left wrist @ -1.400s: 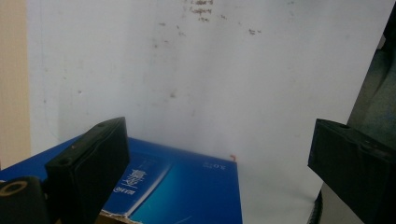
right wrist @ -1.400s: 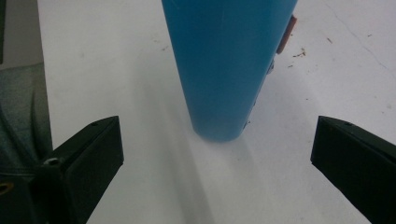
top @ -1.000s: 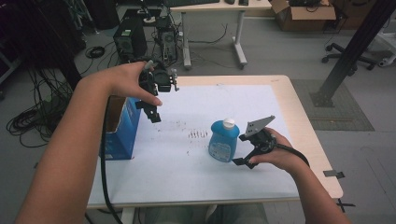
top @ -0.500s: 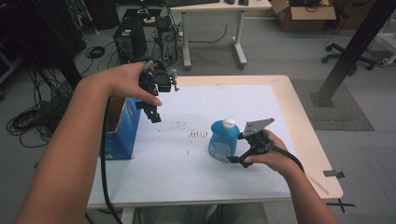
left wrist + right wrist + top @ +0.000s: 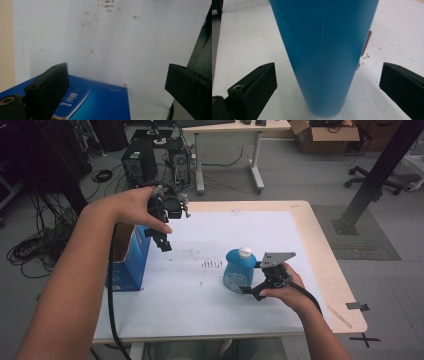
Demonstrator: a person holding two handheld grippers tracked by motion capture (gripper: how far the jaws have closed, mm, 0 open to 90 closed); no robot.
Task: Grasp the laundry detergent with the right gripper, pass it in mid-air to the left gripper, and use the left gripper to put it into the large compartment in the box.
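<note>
Reaching for upright blue plastic bottle w/ white cap [image 5: 239, 271]
Right gripper [image 5: 327, 87] straddling bottle, jaws wide, not touching; left gripper [image 5: 164, 241] hovering open above blue cardboard box [image 5: 127, 260]

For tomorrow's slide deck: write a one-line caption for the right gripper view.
Open right gripper lined up on an upright blue bottle, one jaw at each side, not touching it.
</note>
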